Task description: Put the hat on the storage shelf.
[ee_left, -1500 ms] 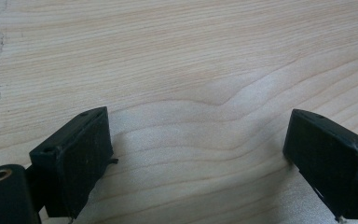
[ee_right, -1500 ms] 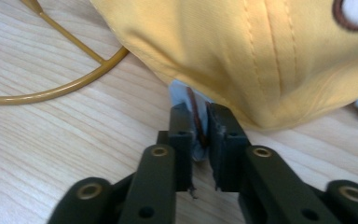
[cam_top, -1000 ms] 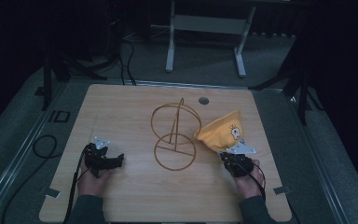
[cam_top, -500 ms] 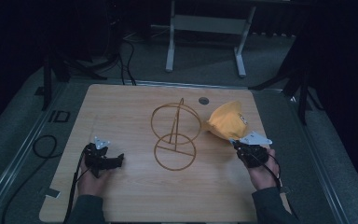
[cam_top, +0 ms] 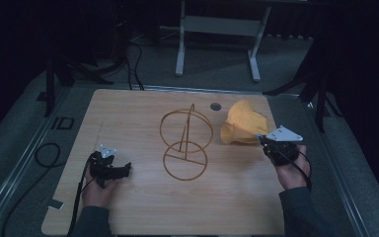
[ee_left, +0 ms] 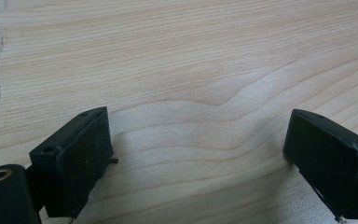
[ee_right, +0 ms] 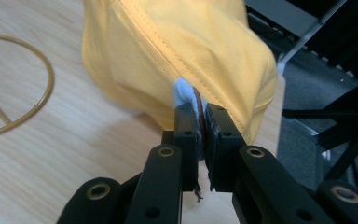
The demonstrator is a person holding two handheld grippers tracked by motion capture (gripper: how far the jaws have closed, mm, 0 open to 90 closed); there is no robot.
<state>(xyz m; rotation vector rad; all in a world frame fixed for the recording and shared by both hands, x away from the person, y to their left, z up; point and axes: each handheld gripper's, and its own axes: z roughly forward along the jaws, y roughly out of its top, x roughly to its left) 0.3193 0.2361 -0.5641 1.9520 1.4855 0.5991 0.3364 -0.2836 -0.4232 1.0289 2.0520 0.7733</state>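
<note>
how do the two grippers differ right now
The left gripper has its jaws wide apart with nothing between them; the right gripper has its jaws shut on the edge of the yellow cap. The left one sits low at the wooden table; the right one holds the cap lifted beside the wire stand. Both are black and hand-held.

The high view is dim and grainy: the counter (cam_top: 143, 197) is the one lit patch, the floor and far room sinking into near black. Both tool views are far brighter and evenly lit. Soft shadows spread beneath the left tool (ee_left: 200, 158). The yellow cap (ee_right: 177, 51) is slightly blurred, its far background soft.
</note>
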